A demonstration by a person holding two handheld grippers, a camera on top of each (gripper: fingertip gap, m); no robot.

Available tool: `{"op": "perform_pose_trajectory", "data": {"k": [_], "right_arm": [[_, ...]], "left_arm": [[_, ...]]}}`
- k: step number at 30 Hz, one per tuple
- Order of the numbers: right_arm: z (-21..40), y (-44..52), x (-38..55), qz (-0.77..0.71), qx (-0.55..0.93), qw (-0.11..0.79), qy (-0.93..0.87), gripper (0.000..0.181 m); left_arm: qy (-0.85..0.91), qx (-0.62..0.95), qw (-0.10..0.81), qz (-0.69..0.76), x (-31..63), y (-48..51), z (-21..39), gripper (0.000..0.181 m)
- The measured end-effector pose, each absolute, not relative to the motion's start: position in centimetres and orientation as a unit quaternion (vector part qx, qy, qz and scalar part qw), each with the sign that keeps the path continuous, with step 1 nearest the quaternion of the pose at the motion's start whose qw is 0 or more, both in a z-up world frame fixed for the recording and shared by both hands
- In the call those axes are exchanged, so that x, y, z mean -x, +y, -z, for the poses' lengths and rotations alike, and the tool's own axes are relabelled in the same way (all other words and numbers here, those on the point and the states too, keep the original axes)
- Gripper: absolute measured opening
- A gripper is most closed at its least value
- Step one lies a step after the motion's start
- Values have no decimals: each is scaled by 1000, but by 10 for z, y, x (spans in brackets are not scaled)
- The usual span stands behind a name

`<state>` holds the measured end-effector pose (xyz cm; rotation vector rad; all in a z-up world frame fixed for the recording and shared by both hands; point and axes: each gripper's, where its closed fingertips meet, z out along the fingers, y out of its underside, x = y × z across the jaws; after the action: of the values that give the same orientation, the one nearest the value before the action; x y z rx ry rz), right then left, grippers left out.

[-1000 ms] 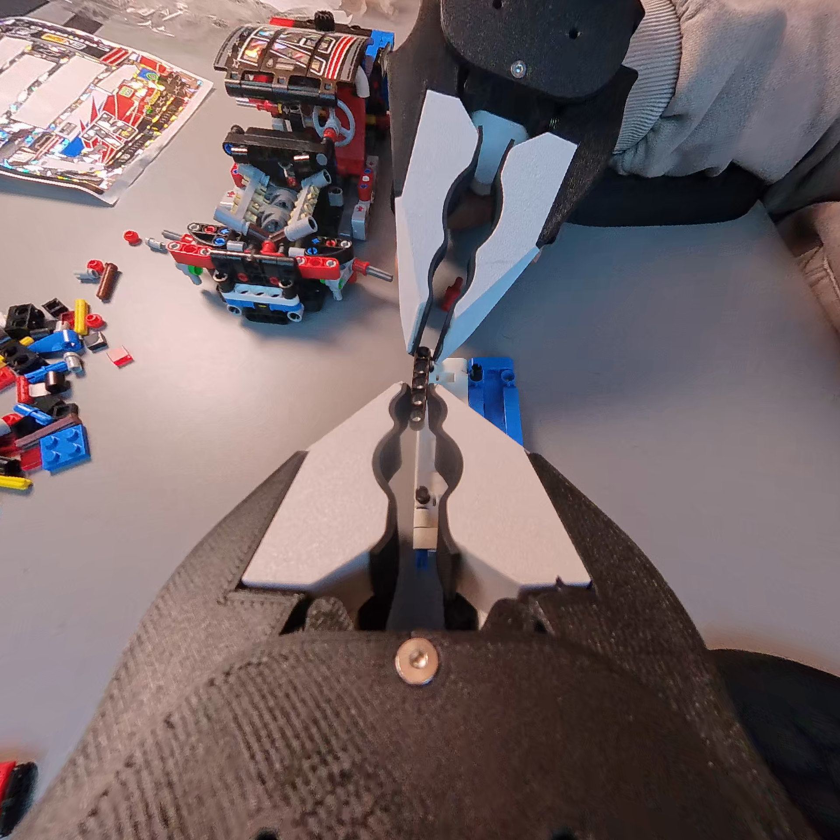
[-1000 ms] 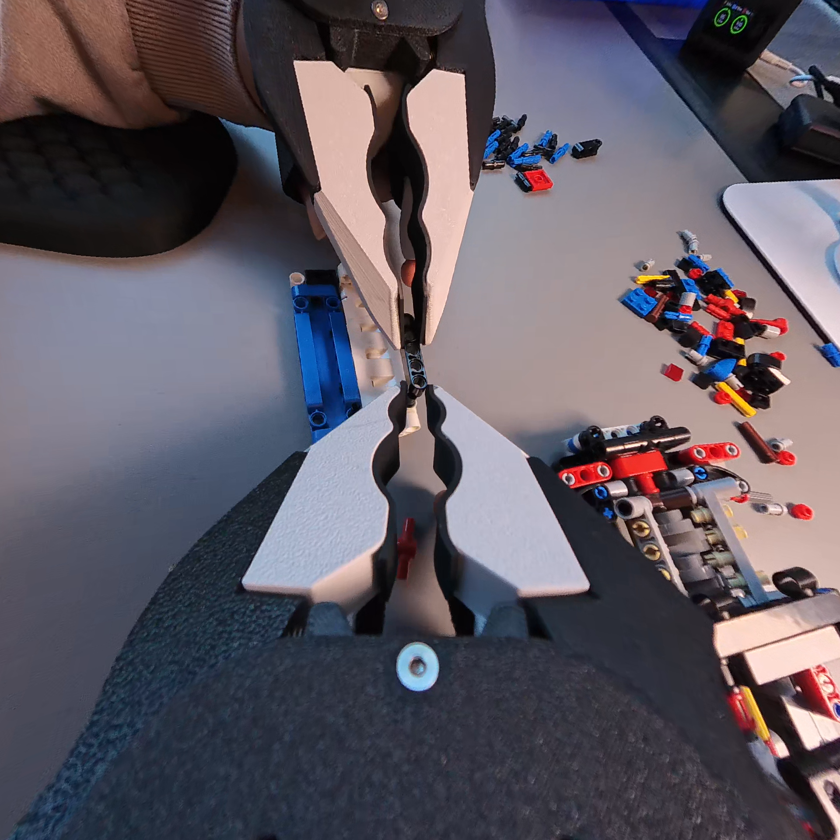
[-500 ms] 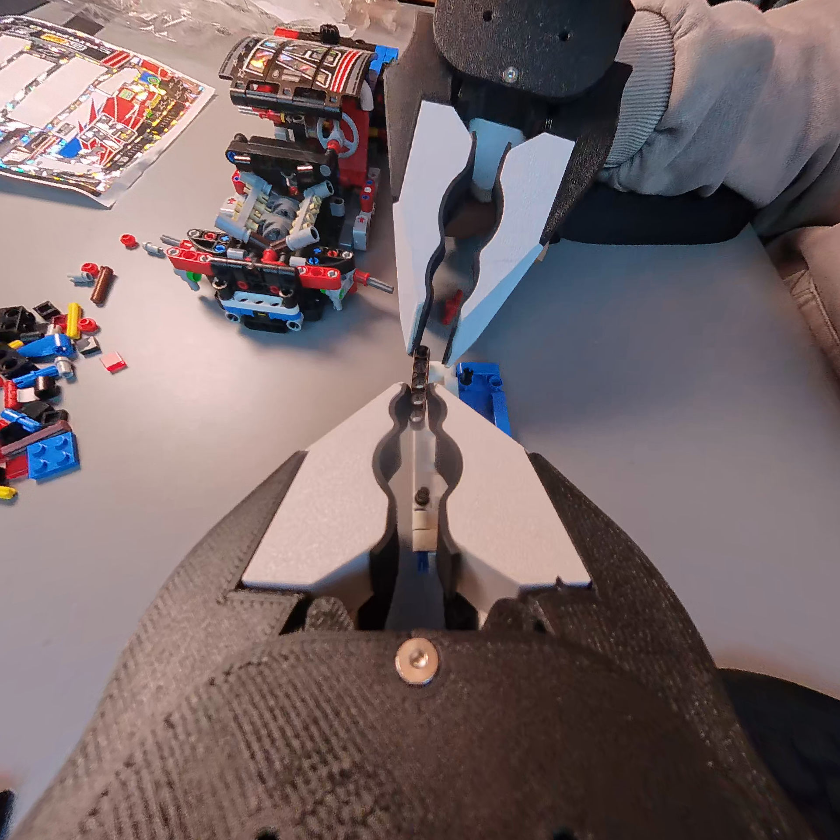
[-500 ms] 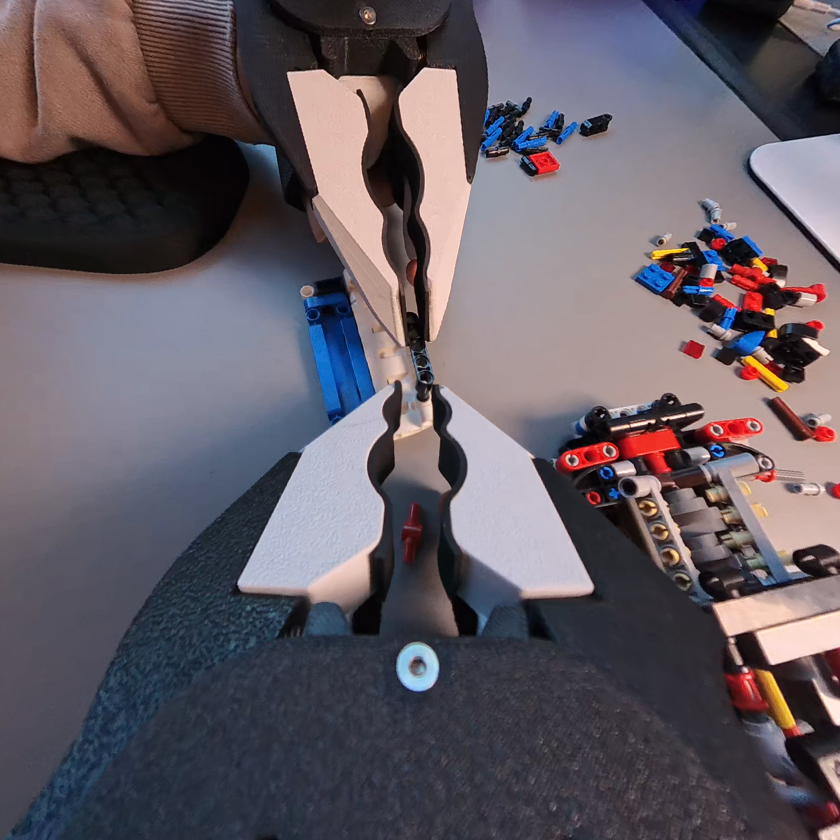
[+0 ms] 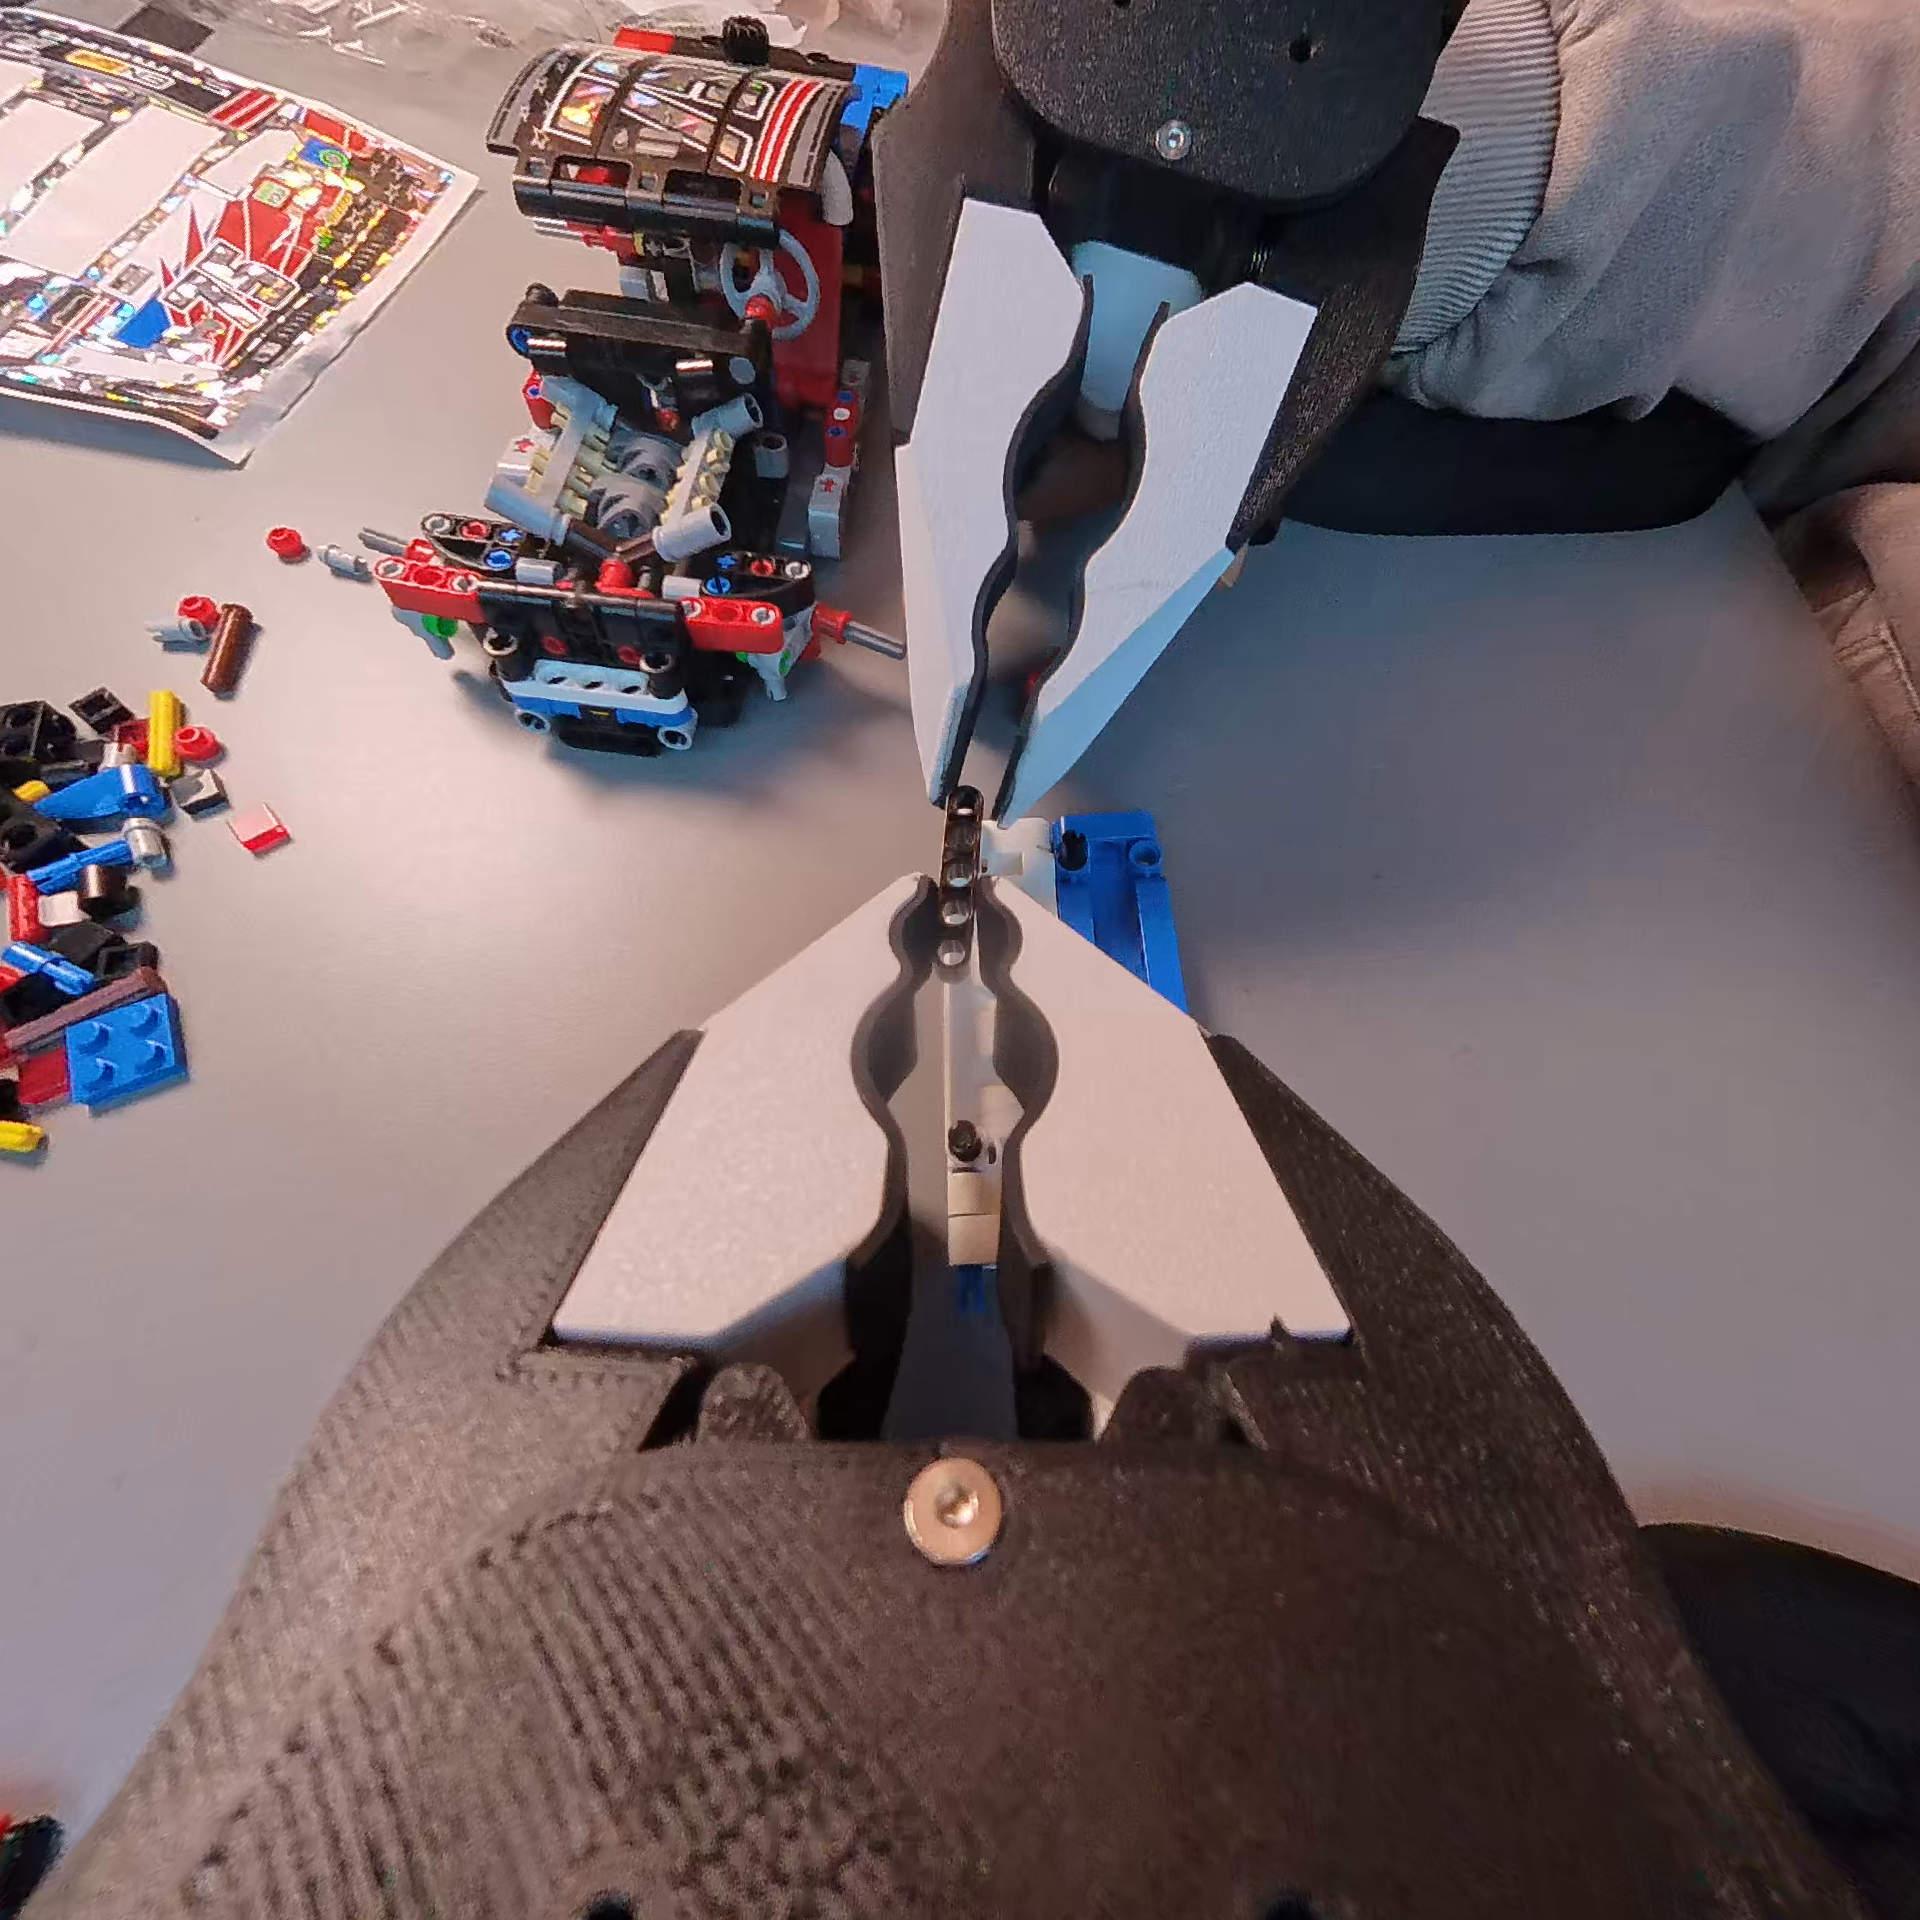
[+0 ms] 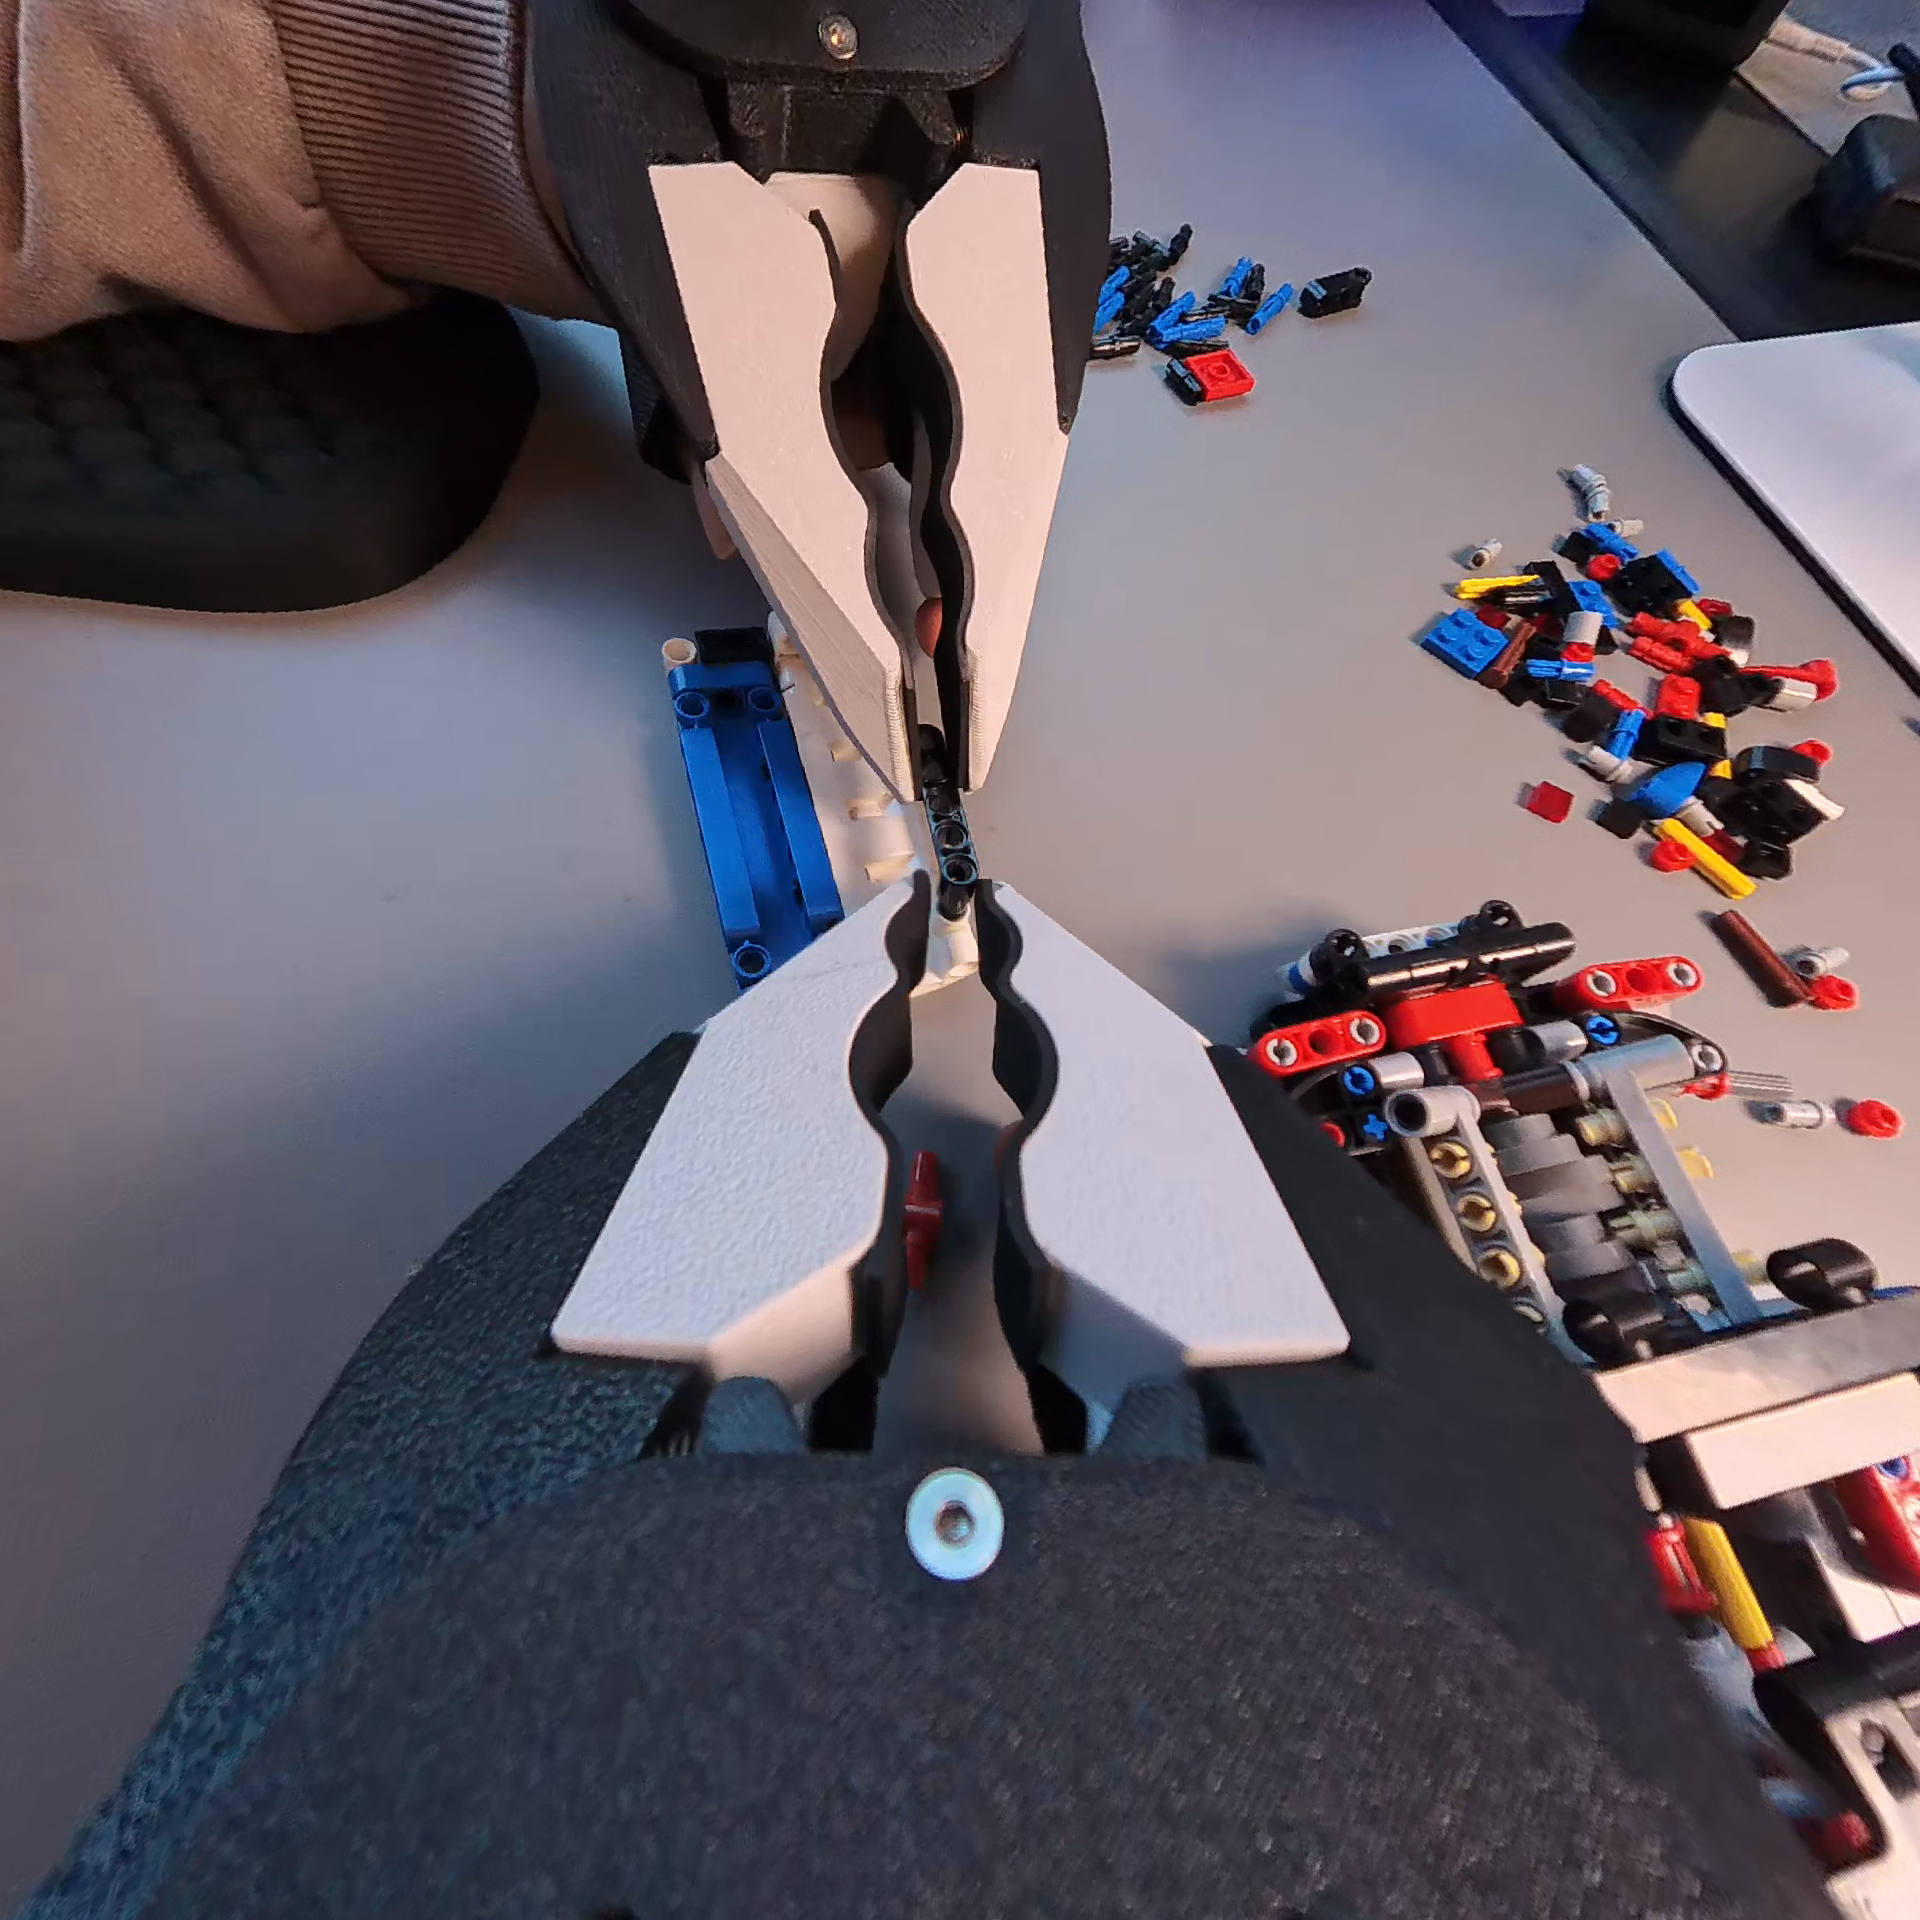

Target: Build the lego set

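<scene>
Lego subassembly (image 5: 966,1081), white with a black holed beam (image 5: 958,873) at its tip, sits clamped in the left gripper (image 5: 956,904); just beyond, the right gripper (image 5: 982,800) stands narrowly parted, tips at the beam's end; the half-built car (image 5: 644,436) lies farther left

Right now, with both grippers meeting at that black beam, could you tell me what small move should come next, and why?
Probably close the right gripper on the black beam's free end. The left gripper is clamped on the beam's other end, while the right fingertips sit either side of the tip with a gap showing. Whether the tip is touched cannot be told.
</scene>
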<state>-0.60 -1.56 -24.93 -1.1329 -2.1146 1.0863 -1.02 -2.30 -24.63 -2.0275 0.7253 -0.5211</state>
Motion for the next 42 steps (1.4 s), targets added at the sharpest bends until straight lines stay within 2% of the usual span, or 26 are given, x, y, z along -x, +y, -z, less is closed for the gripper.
{"op": "perform_pose_trajectory", "data": {"k": [10, 24, 28, 30, 37, 42], "right_arm": [[249, -15, 8, -402, 418, 254, -774, 5], [255, -18, 4, -387, 452, 209, -776, 5], [254, -25, 1, -395, 439, 203, -781, 5], [252, -29, -1, -398, 429, 204, -785, 5], [256, -36, -11, -387, 398, 198, -808, 5], [256, -40, -22, -390, 390, 179, -815, 5]], "left_arm": [[301, 820, 442, 203, 10, -22, 248, 5], [284, 830, 427, 218, 8, -24, 252, 6], [287, 839, 416, 205, 7, -30, 254, 26], [289, 844, 390, 226, 2, -39, 258, 29], [335, 860, 349, 165, -8, -48, 269, 6], [339, 863, 352, 128, -19, -53, 270, 6]]}}
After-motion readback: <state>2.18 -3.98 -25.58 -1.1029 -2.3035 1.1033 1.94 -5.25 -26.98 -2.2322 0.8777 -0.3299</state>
